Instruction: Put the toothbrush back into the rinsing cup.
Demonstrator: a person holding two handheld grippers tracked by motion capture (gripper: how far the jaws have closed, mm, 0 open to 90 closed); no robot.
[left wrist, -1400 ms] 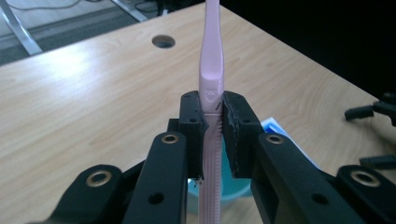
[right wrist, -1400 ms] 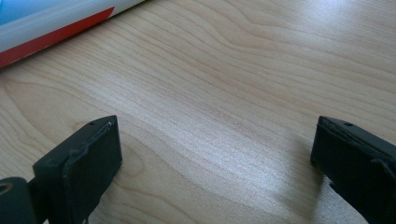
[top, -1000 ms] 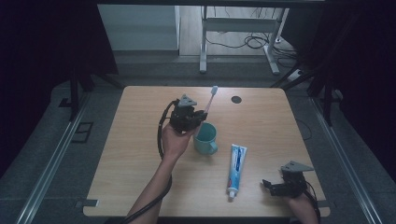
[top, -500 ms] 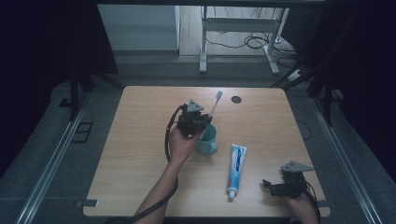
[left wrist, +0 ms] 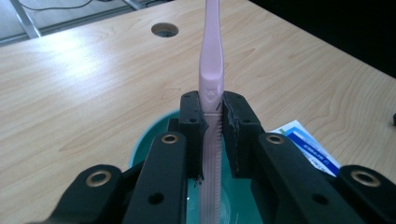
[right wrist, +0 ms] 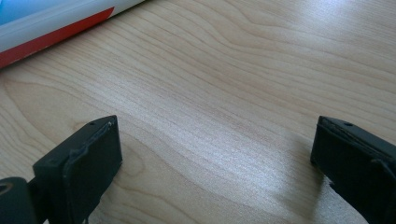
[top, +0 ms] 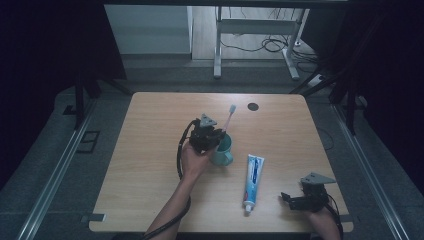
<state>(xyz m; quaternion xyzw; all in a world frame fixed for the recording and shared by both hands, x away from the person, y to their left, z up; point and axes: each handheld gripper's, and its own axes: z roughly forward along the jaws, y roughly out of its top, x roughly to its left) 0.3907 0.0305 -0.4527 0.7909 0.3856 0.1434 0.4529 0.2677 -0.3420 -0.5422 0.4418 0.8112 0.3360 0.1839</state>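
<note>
One pink toothbrush [left wrist: 211, 93] pinched upright by left gripper [left wrist: 212, 121] over teal cup [top: 222, 149]; right gripper [right wrist: 215, 154] spread.

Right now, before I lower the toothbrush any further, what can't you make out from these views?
- Toothbrush bristle head: cut off by the top edge of the left gripper view; too small in the high view.
- Toothbrush's lower end and the bottom of the cup: hidden by the left gripper.
- Toothpaste tube print: too small in the high view; cropped by the right gripper view's edge.
- Right gripper gap: small and dim in the high view.
</note>
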